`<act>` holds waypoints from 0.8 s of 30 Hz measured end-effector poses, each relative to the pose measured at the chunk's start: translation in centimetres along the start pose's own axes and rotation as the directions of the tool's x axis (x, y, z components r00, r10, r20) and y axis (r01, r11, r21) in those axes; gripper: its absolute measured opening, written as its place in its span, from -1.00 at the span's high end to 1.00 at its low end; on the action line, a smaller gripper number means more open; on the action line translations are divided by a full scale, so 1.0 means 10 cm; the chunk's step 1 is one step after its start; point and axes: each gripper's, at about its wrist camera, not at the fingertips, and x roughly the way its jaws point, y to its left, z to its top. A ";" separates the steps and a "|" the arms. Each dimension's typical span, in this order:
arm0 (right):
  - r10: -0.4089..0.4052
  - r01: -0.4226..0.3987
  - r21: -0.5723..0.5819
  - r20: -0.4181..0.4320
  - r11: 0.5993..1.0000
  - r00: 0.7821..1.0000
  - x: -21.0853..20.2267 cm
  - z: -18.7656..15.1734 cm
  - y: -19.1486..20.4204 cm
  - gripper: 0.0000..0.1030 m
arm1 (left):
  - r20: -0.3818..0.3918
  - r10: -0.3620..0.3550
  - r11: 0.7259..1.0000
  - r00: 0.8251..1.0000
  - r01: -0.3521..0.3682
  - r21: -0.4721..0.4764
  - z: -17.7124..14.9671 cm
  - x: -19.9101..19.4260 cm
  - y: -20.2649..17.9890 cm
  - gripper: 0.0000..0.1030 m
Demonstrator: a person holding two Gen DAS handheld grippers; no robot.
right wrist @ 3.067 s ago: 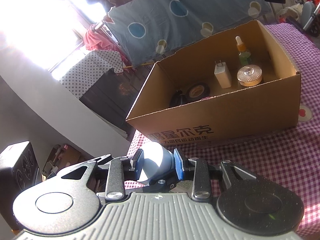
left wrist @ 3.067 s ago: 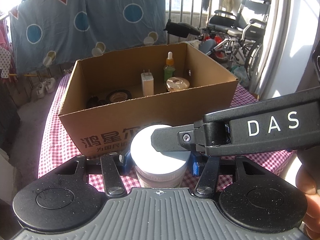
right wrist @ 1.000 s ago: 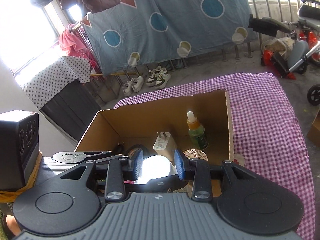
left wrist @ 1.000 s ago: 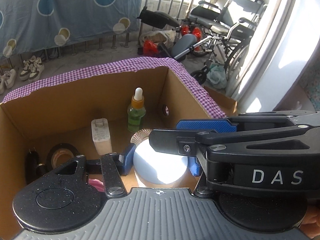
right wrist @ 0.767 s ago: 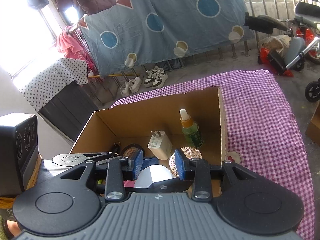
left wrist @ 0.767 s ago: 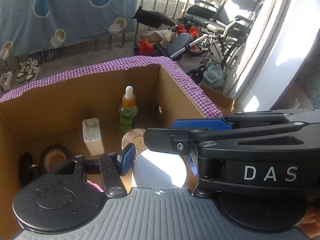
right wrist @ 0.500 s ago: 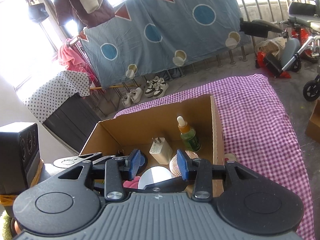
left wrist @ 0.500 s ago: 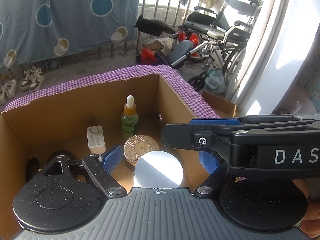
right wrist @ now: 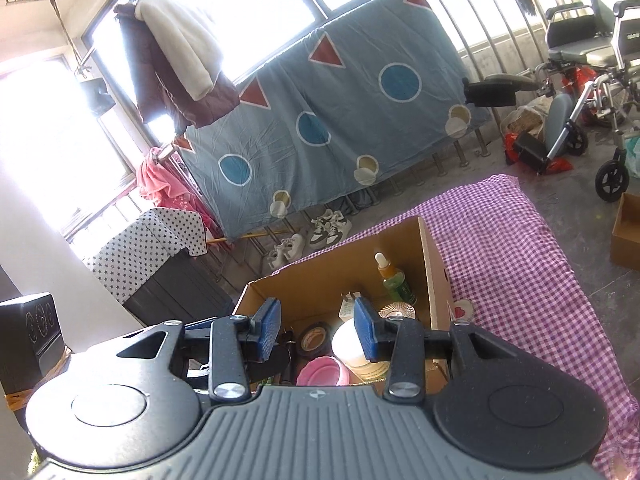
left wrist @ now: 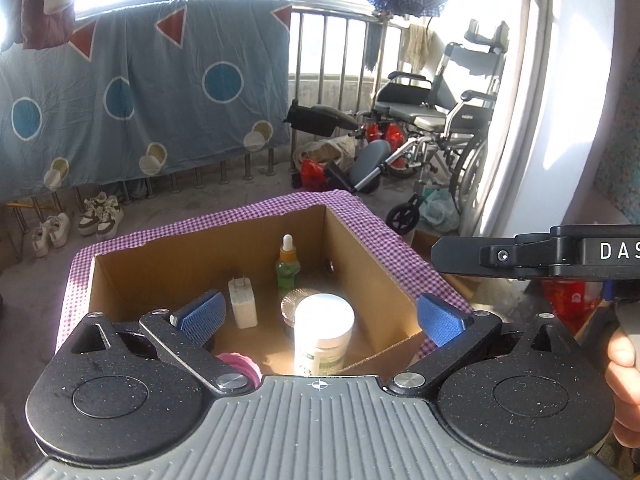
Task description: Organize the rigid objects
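White-lidded jar [left wrist: 323,330] stands upright inside cardboard box [left wrist: 372,272], beside gold lid [left wrist: 294,302]. Left gripper [left wrist: 320,316] jaws just opened wide, empty; right gripper [right wrist: 316,330] jaws apart, holding nothing.

Beyond the blue-padded left gripper [left wrist: 320,316]: brown cardboard box [left wrist: 384,280], white-lidded jar [left wrist: 324,330], pink lid [left wrist: 240,362], purple-and-white checked cloth [right wrist: 520,272].

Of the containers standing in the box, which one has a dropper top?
The green bottle at the back of the cardboard box; the white-lidded jar and the ribbed gold-lidded jar before it have flat lids.
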 end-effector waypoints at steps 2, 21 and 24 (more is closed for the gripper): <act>0.001 -0.001 0.014 0.008 1.000 1.000 -0.09 -0.08 0.01 0.16 | 0.007 0.023 1.000 1.000 -0.023 -0.010 -0.06 -0.10 0.03 -0.99; -0.183 0.172 -0.113 -0.103 0.979 0.978 0.17 -0.75 0.27 0.16 | -0.122 0.321 0.914 0.939 -0.341 -0.218 -0.63 -0.25 0.52 -0.99; -0.198 0.182 -0.140 -0.109 0.973 0.974 0.24 -0.78 0.31 0.16 | -0.113 0.341 0.905 0.933 -0.359 -0.227 -0.64 -0.24 0.56 -0.99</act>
